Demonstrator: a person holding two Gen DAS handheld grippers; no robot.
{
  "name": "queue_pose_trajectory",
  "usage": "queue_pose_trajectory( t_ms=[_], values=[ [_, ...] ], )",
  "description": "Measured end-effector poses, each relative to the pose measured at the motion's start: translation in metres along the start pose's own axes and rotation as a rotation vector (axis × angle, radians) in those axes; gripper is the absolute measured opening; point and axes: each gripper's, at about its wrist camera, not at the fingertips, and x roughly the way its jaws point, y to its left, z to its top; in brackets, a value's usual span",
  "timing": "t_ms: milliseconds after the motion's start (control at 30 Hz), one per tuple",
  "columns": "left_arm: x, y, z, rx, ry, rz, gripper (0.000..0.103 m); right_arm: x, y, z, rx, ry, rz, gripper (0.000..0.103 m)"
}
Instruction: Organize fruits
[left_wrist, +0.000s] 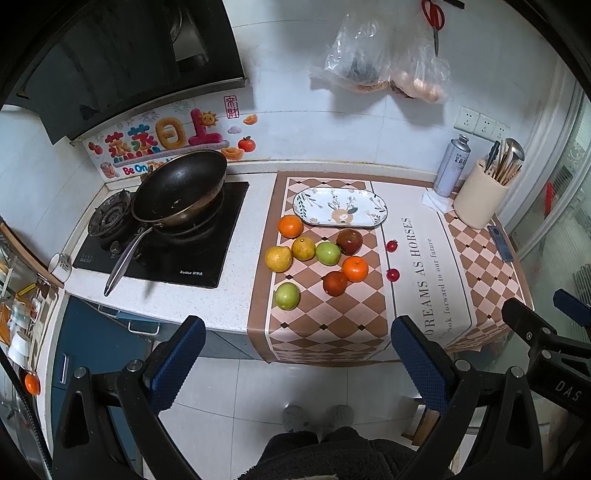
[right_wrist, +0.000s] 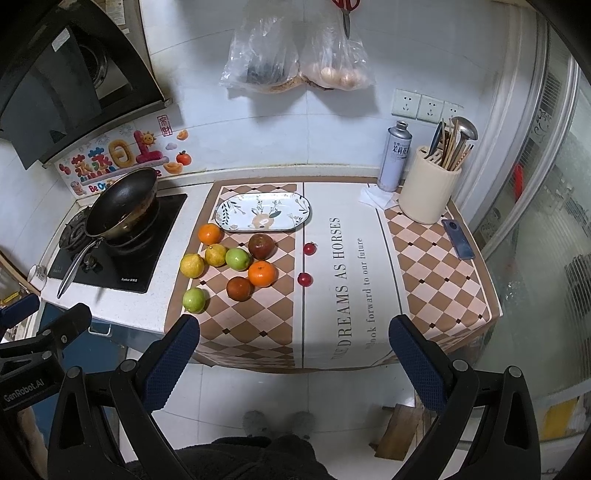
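Observation:
Several fruits lie loose on the checked mat (left_wrist: 325, 317): two oranges (left_wrist: 290, 225) (left_wrist: 355, 268), two yellow fruits (left_wrist: 278, 259), two green apples (left_wrist: 287, 295) (left_wrist: 327, 253), two dark red fruits (left_wrist: 349, 241) and two small red ones (left_wrist: 392, 274). An empty oval patterned plate (left_wrist: 340, 206) (right_wrist: 263, 211) sits behind them. My left gripper (left_wrist: 299, 341) is open and empty, held back over the floor in front of the counter. My right gripper (right_wrist: 293, 341) is open and empty, also short of the counter edge.
A black wok (left_wrist: 179, 188) sits on the stove at the left. A cream utensil holder (right_wrist: 428, 195), a spray can (right_wrist: 394, 157) and a phone (right_wrist: 458, 239) stand at the back right. Plastic bags (right_wrist: 295, 55) and scissors hang on the wall.

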Motion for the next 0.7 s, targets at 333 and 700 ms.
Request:
queue_pose_trajectory(
  t_ms=[333,700],
  values=[
    [0.003,-0.002,0.0,-0.002,-0.016,0.005,0.103,0.004,0.001,0.003,0.054,-0.024,0.027,0.103],
    [0.046,0.038,0.027,-0.056,-0.162,0.117,0.103,0.064,0.005,0.01,0.202,-0.029,0.05,0.103]
  ],
)
